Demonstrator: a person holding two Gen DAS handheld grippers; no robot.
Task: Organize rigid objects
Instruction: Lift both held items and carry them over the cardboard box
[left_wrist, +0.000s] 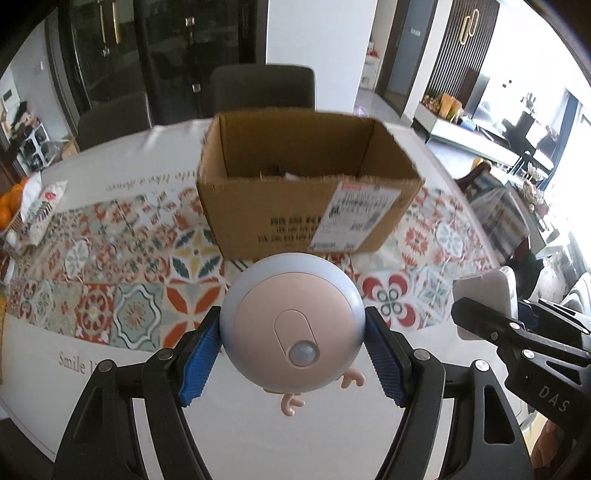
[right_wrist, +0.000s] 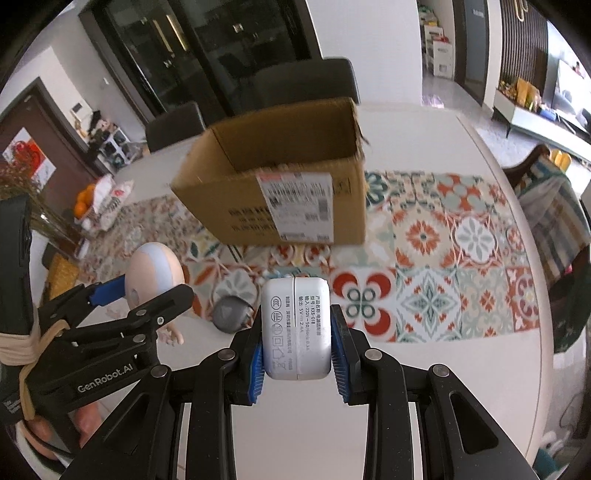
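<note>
- Two loads, one in each of my grippers: my left gripper (left_wrist: 293, 349) is clamped on a round pink-and-blue sensor light (left_wrist: 293, 321), and my right gripper (right_wrist: 297, 347) is clamped on a white power adapter (right_wrist: 295, 328).
- The light fills the lower centre of the left view, my blue pads pressed on its widest sides; I judge a grip there keeps a round body from slipping out.
- The adapter stands upright at lower centre of the right view, pinched across its narrow width with the printed face toward the camera, so my jaws stand close together there.
- The open cardboard box (left_wrist: 306, 206) stands on the patterned mat (left_wrist: 122, 306) at upper centre of both views, beyond what I hold; I judge both loads are bound for it.
- A grey round object (right_wrist: 231, 314) lies on the mat just left of the adapter, not yet picked up.
- Hidden: the near wall covers most of the box's floor; only scraps of something show inside, too dim to name.
- The light's small pink limbs (left_wrist: 291, 400) poke out below it, and its underside is out of sight.
- The box's printing is blurred, and the right gripper is cut off at the right edge of the left view.
</note>
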